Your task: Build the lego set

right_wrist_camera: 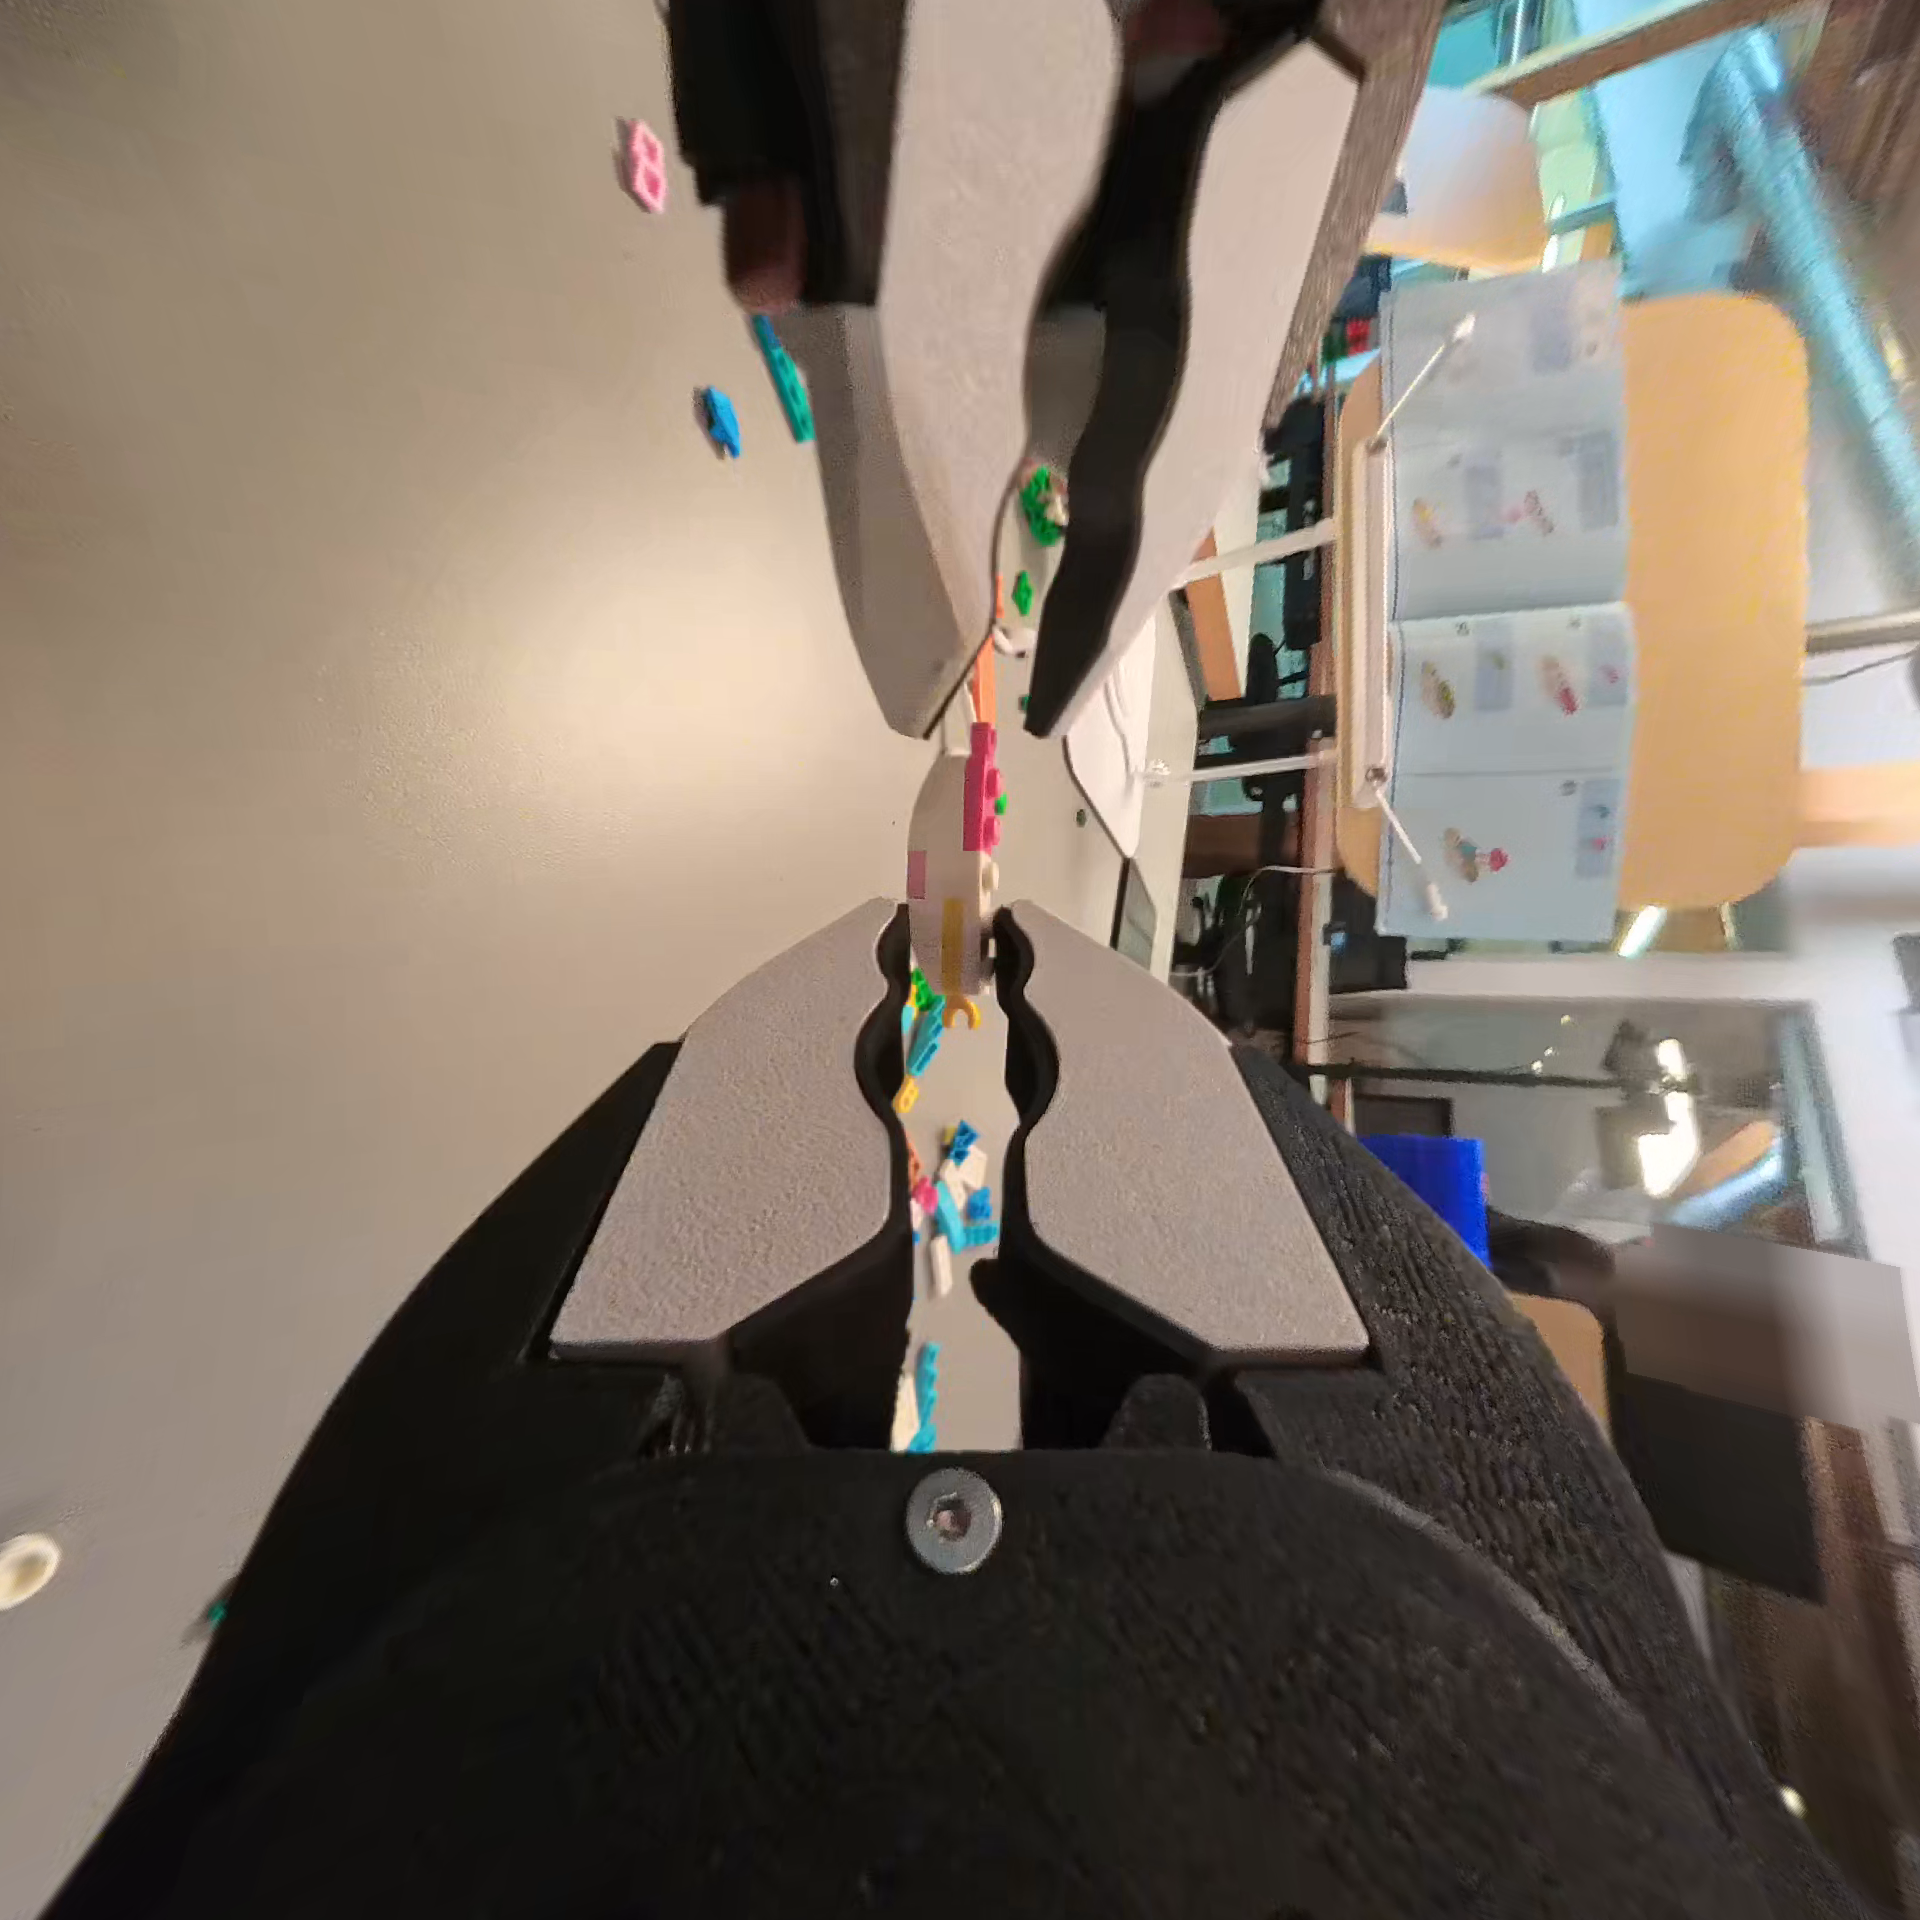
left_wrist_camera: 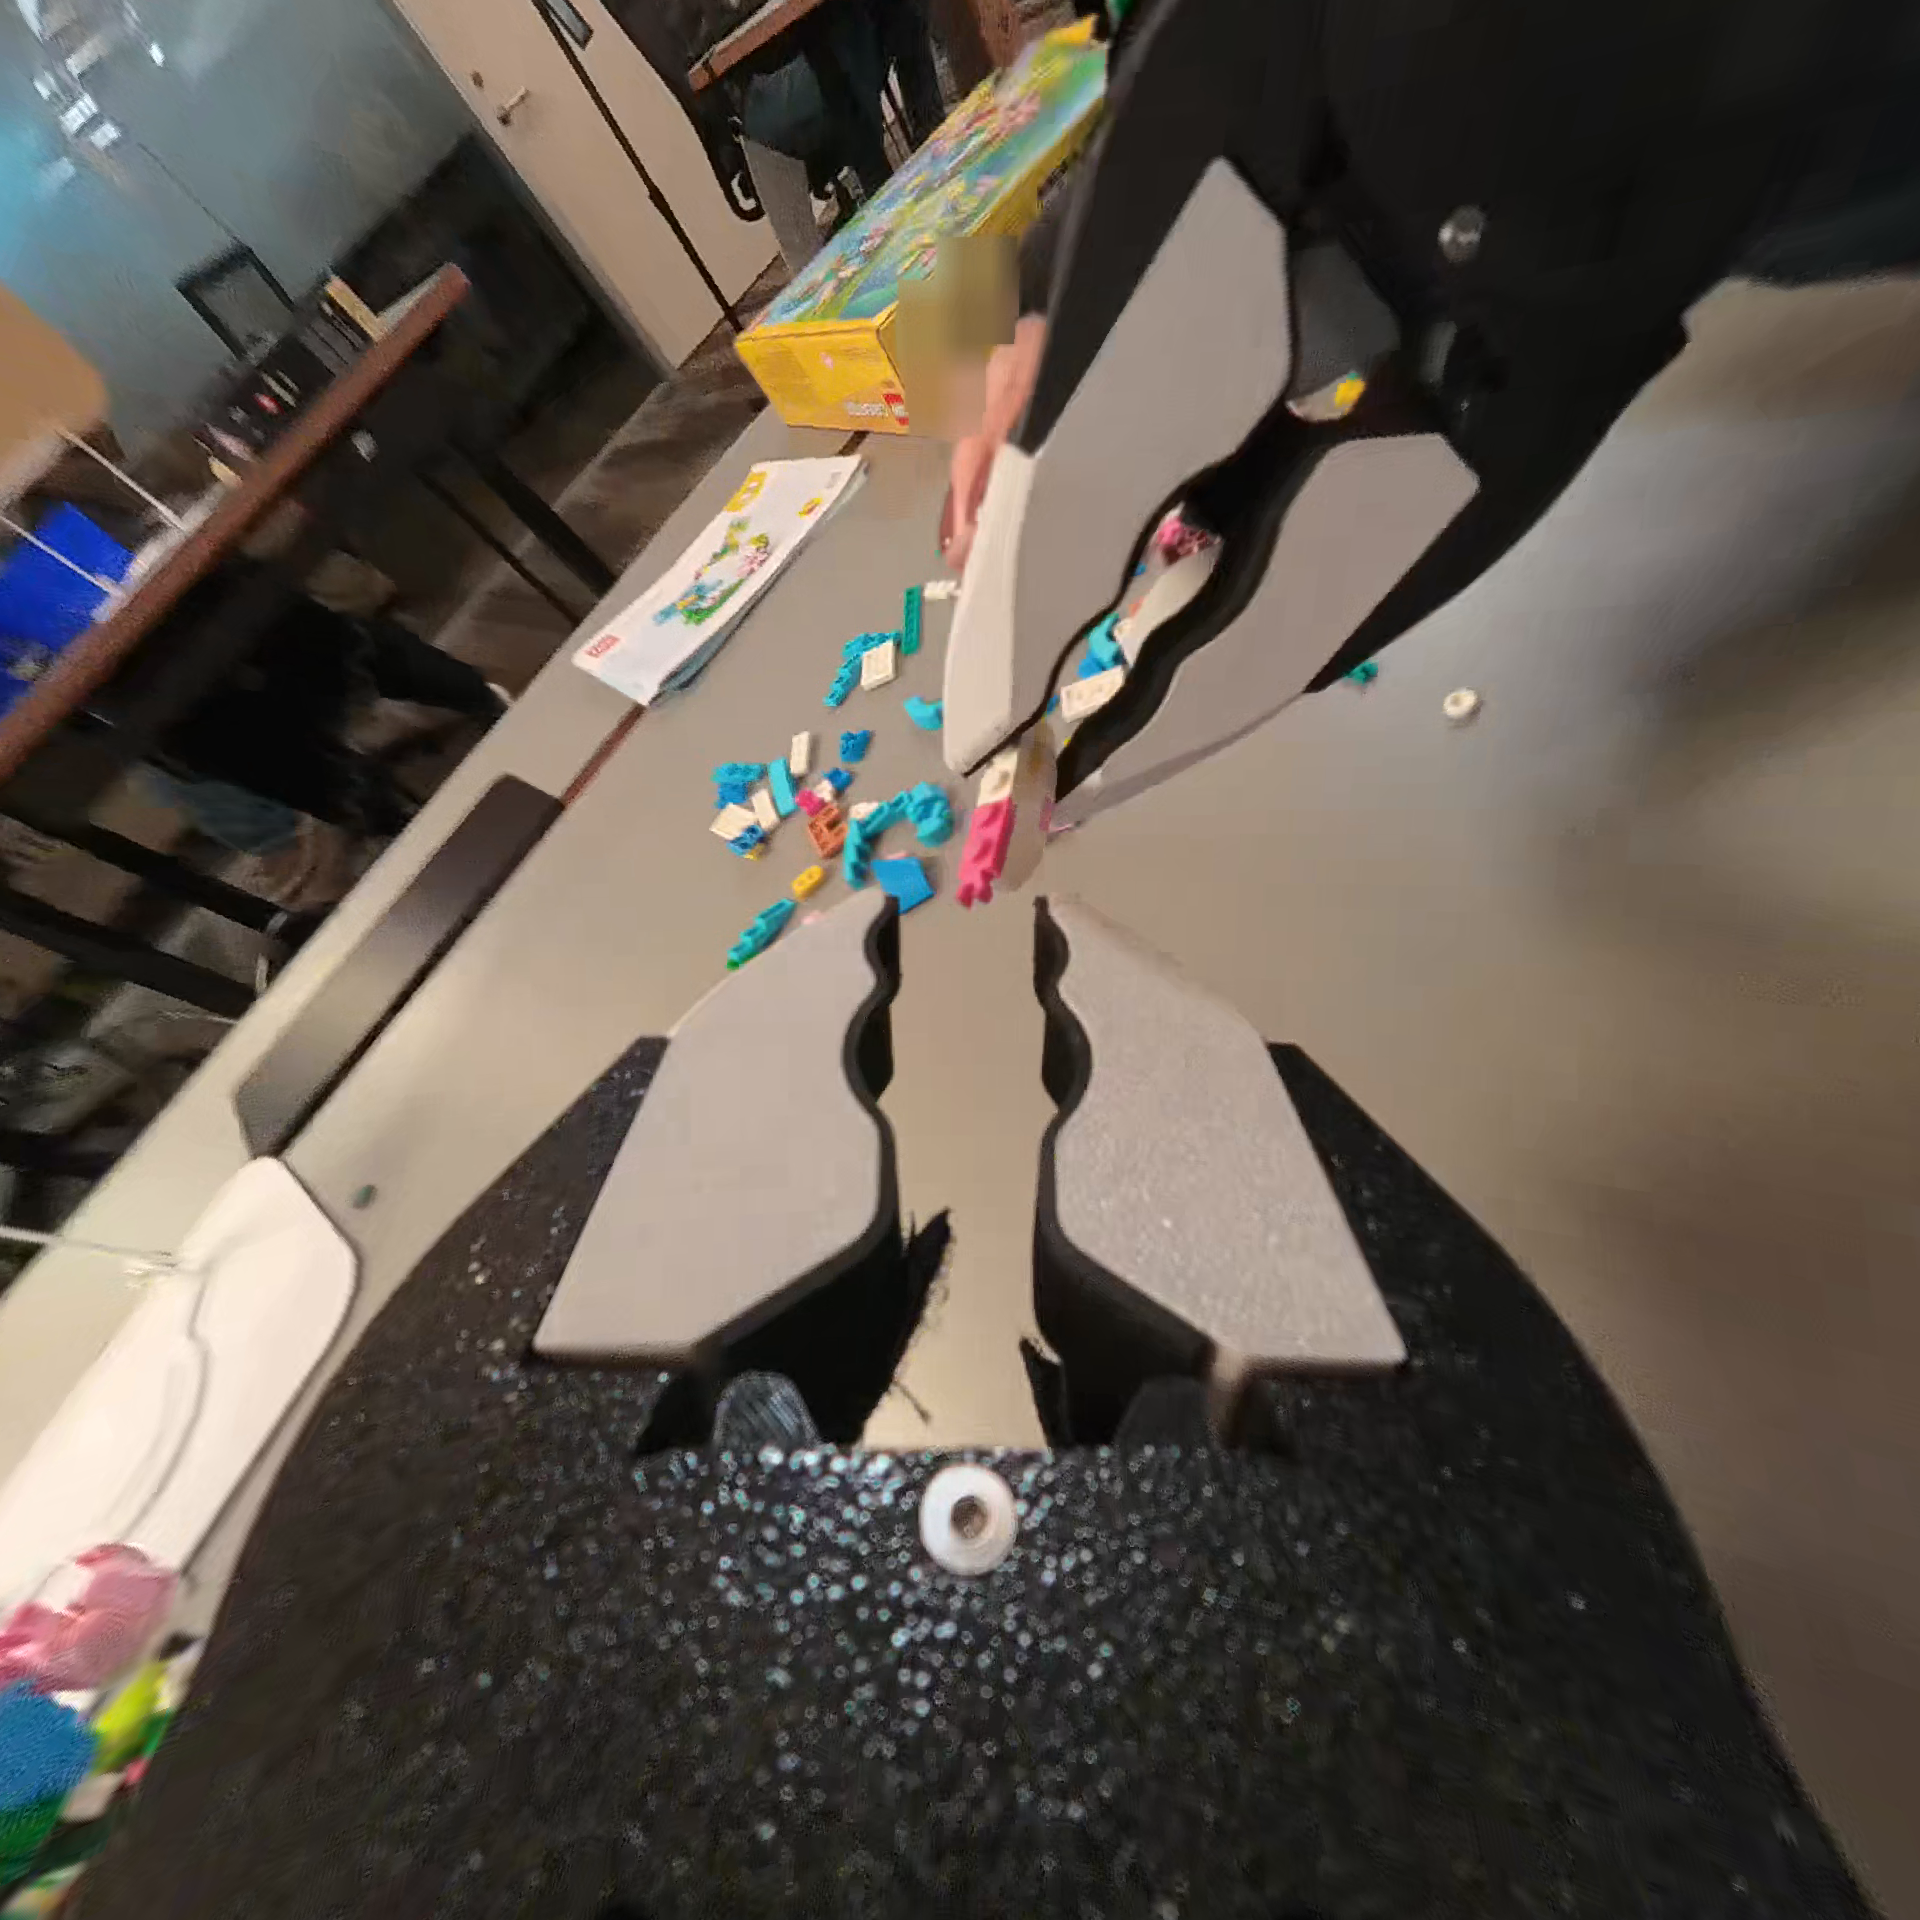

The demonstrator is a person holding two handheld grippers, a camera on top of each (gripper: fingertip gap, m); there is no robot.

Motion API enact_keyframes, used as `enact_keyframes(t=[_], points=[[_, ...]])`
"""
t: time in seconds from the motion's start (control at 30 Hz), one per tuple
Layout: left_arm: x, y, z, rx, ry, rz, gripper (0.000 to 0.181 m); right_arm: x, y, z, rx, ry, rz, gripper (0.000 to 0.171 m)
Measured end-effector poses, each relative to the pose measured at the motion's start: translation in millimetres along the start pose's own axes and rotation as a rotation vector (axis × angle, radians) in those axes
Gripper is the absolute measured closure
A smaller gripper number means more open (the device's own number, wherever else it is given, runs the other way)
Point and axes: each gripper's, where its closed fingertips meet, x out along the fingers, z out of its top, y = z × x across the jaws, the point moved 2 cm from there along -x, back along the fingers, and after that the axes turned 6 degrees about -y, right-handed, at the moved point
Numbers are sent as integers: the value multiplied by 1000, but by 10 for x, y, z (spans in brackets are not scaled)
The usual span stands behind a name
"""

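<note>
Right gripper [right_wrist_camera: 948, 914] pinches the white-pink model [right_wrist_camera: 951, 883]; left gripper [left_wrist_camera: 966, 914], parted and empty at its 12 o'clock, should grip squarely, press gently.

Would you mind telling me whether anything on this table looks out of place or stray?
One small white ring-shaped piece lies alone on the grey table, apart from the loose bricks scattered near the booklet. Otherwise nothing looks damaged or spilled.
</note>
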Motion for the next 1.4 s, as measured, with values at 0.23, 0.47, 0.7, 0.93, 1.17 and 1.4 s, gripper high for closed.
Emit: enact_keyframes(t=[0.23, 0.47, 0.7, 0.93, 1.17, 1.4], points=[[13, -76, -21, -123, -47, -73, 176, -2, -10, 56, -102, -31, -40, 157], [24, -52, -56, -205, -75, -92, 158, 35, 24, 34, -167, -10, -47, 157], [74, -111, -35, -101, -138, -64, 163, 50, -1, -25, -155, 27, -60, 157], [147, -90, -76, -124, -102, -53, 171, 103, 60, 22, -181, 55, -41, 157], [220, 81, -279, -182, -43, 18, 173, -22, -56, -304, 325, 114, -24, 150], [409, 195, -648, -315, 106, 6, 173, -329, 125, -364, 756, -96, -169, 149]])
